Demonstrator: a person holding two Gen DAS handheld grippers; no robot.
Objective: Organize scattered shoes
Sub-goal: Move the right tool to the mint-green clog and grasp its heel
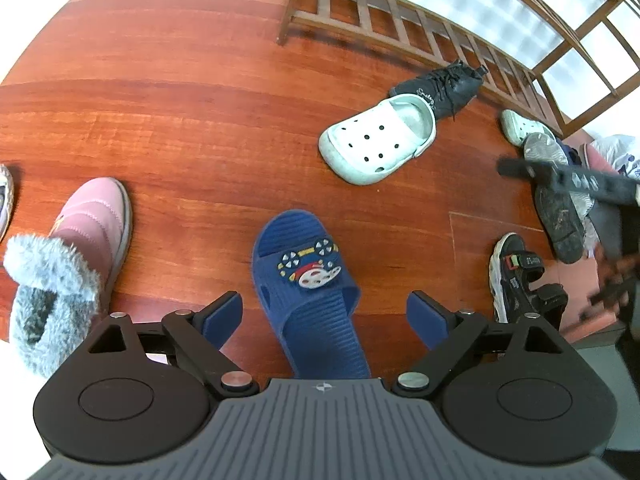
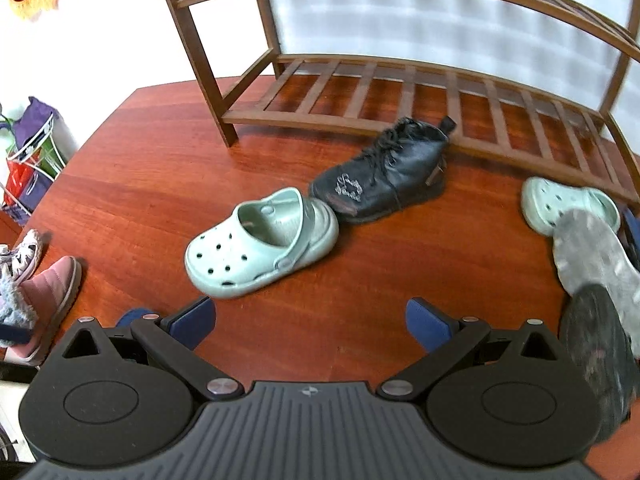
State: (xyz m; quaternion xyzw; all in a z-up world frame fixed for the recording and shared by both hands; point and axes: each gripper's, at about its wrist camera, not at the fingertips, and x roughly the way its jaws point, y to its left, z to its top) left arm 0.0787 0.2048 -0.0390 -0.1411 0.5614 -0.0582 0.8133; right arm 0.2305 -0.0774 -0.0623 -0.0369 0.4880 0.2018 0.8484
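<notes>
Left wrist view: the left tongs gape wide, empty, straddling the blue slipper on the floor, its long axis running straight out between them. Right tongs also spread empty, farther off, facing the mint clog.

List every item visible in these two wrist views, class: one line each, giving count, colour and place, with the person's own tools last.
Clogs: two, pale mint; one mid-floor, its mate at right near the rack.
Boot: one, black, laced; in front of the rack's bottom shelf.
Slide sandal: one, blue with car motif; between the left gripper's fingers.
Fur-lined boot: one, pink with grey fur; left floor.
Strap sandal: one, black; right floor.
Overturned shoe: one, grey-black sole up; right.
Shoe rack: one, brown wood; by the wall, shelves bare.
Bags: several, mixed colours; far left.
Left gripper: black, blue pads, open.
Right gripper: same, open.
</notes>
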